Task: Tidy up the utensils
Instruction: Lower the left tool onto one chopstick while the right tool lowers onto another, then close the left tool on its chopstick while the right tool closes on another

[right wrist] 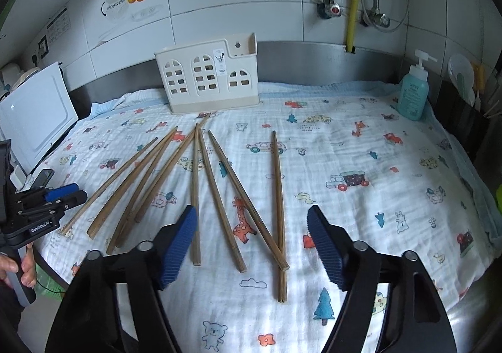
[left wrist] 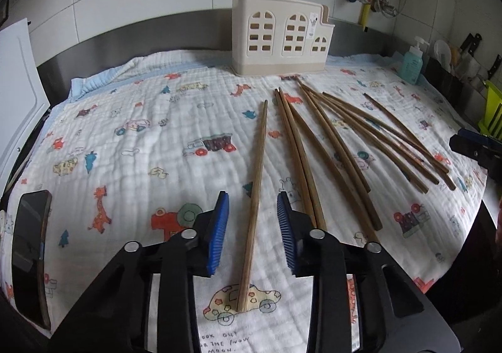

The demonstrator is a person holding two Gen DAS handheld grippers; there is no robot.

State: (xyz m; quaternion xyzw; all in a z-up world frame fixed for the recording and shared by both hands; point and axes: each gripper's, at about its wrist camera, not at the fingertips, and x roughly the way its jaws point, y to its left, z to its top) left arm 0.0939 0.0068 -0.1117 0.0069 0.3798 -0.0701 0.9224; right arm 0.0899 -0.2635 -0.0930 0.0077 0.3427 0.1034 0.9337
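**Chopsticks on the printed cloth, both grippers lowered over them**

Chopsticks are spread in a fan across a white cloth (right wrist: 360, 146) printed with cars, giraffes and trees. In the left wrist view we see, nearest the lens at the bottom centre, the left gripper (left wrist: 252, 229) with its blue pads (left wrist: 218, 232) set narrowly to either side of a single chopstick (left wrist: 255, 193); a gap shows on both sides of the stick, so the pads do not press on it. This stick lies apart from the others, running from the lower centre up toward the middle of the frame. To its right lies the fan of remaining chopsticks (left wrist: 339, 146), their far tips converging near the holder.

In the right wrist view we see the right gripper (right wrist: 251, 240) at the bottom centre with its jaws standing wide. The near ends of three chopsticks lie between its pads, untouched: two crossing sticks (right wrist: 276, 212) on the right and one (right wrist: 219, 196) left of them. At the left edge a hand (right wrist: 18, 268) grips the handle of the other gripper.

Farther back, at the upper centre of both views, we find the cream utensil holder (right wrist: 207, 80) with arched window cut-outs, standing on the cloth's far edge against the tiled wall. A teal pump bottle (right wrist: 412, 96) stands at the right.
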